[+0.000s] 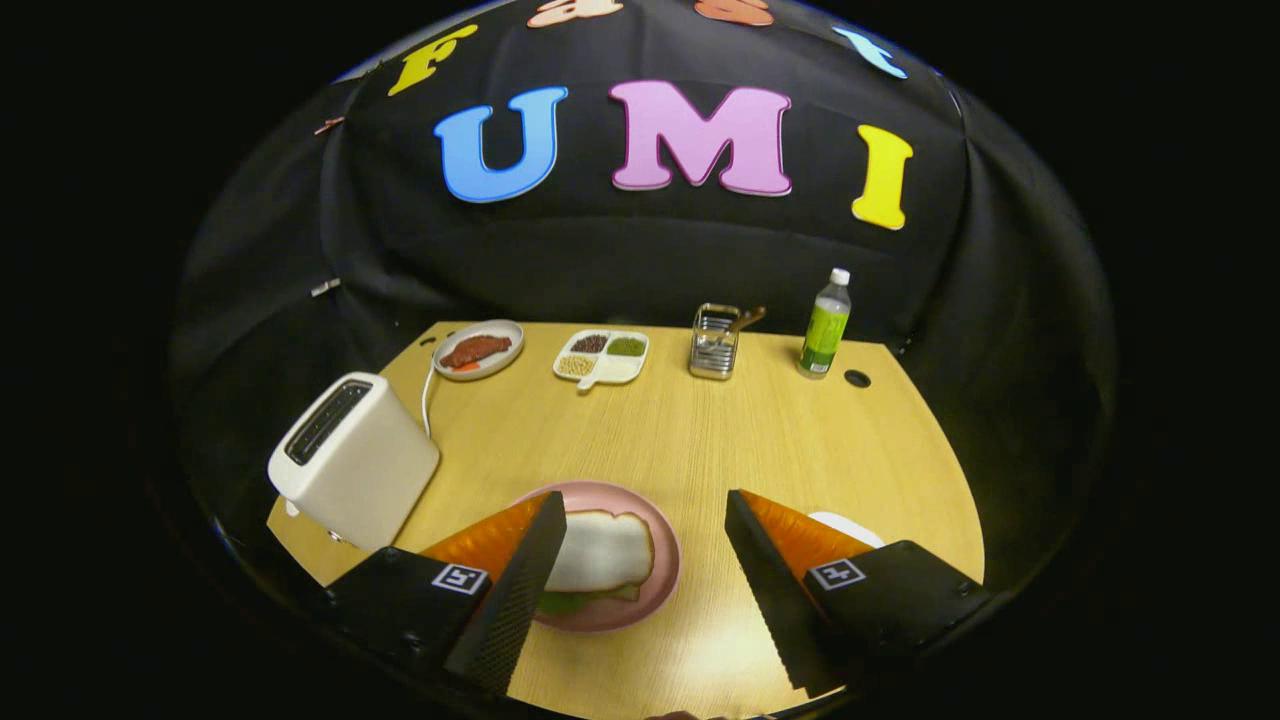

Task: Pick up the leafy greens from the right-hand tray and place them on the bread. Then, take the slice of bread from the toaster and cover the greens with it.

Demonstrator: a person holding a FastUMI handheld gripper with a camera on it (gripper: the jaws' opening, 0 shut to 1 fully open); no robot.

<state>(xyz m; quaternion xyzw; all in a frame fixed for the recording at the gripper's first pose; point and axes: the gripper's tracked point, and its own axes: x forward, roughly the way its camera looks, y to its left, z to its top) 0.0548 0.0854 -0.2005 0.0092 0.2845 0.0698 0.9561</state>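
Observation:
A pink plate (655,525) lies on the wooden table just ahead of my fingers. On it a slice of bread (603,550) lies flat over leafy greens (562,602), whose green edge pokes out at the near side. My left finger covers part of the plate and bread. My gripper (645,515) is open, nothing between its fingers. The white toaster (352,458) stands left of the plate; its slot looks dark. A white tray (848,525) peeks out behind my right finger.
At the table's far side stand a small plate with a reddish piece of food (478,350), a divided white dish of grains (602,356), a metal holder (715,342) and a green bottle (826,327). A dark hole (857,378) sits near the bottle.

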